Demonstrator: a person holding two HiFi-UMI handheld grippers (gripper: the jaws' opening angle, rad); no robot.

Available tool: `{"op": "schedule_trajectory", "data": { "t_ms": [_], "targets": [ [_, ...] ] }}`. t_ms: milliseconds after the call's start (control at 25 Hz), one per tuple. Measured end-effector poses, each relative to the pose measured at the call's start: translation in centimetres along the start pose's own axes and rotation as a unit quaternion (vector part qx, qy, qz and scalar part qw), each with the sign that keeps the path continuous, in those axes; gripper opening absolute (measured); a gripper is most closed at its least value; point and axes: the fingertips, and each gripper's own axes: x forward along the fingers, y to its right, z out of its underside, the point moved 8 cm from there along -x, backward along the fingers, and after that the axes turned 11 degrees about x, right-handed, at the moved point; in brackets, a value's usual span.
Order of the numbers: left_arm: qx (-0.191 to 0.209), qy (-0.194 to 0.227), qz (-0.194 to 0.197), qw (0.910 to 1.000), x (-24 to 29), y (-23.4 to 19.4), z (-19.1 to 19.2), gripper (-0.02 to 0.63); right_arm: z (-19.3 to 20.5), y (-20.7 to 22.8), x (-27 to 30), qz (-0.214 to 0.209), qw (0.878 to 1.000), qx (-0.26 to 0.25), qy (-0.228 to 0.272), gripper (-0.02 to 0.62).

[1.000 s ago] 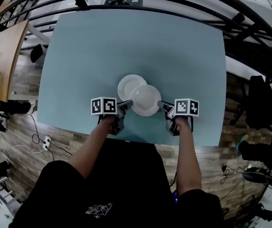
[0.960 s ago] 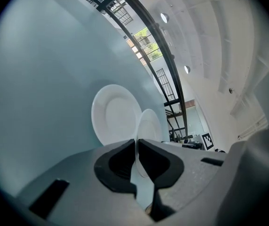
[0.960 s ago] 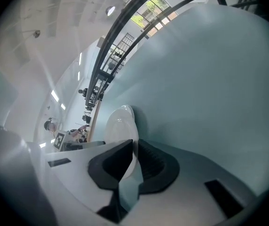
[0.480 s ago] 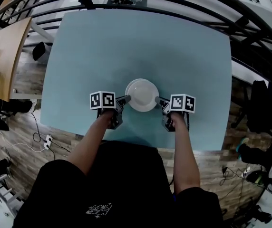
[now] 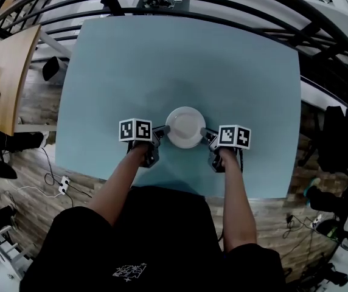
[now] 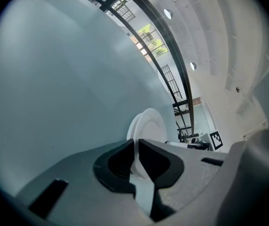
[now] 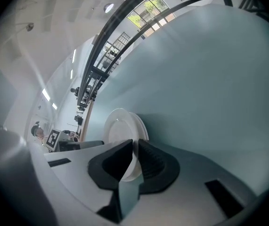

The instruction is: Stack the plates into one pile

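Two plates [image 6: 149, 125] show as stacked rims in both gripper views, while from the head view I make out only one white disc on the table [image 5: 180, 59]. My left gripper [image 5: 160, 131] pinches a plate rim right at its tips. My right gripper [image 5: 205, 133] pinches the opposite rim, so the plates sit between them.

A pale blue table [image 5: 180, 59] stands on wooden flooring [image 5: 25, 166].

two round white plates [image 5: 185, 126], upper plate [image 7: 117, 132] centred over lower plate [image 6: 130, 127], both right side up, near the table's [image 5: 162, 59] front edge.
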Motion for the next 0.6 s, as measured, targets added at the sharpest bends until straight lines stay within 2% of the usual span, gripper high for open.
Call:
{"op": "schedule_trajectory", "data": {
  "t_ms": [200, 600],
  "targets": [
    [0.025, -0.028, -0.012, 0.9992, -0.07, 0.37, -0.24, 0.032, 0.40, 0.34, -0.05, -0.004, 1.000, 0.010, -0.012, 0.035],
    [0.041, -0.055, -0.014, 0.9975, 0.09, 0.51, -0.40, 0.037, 0.49, 0.62, 0.18, -0.008, 1.000, 0.020, -0.015, 0.035]
  ]
}}
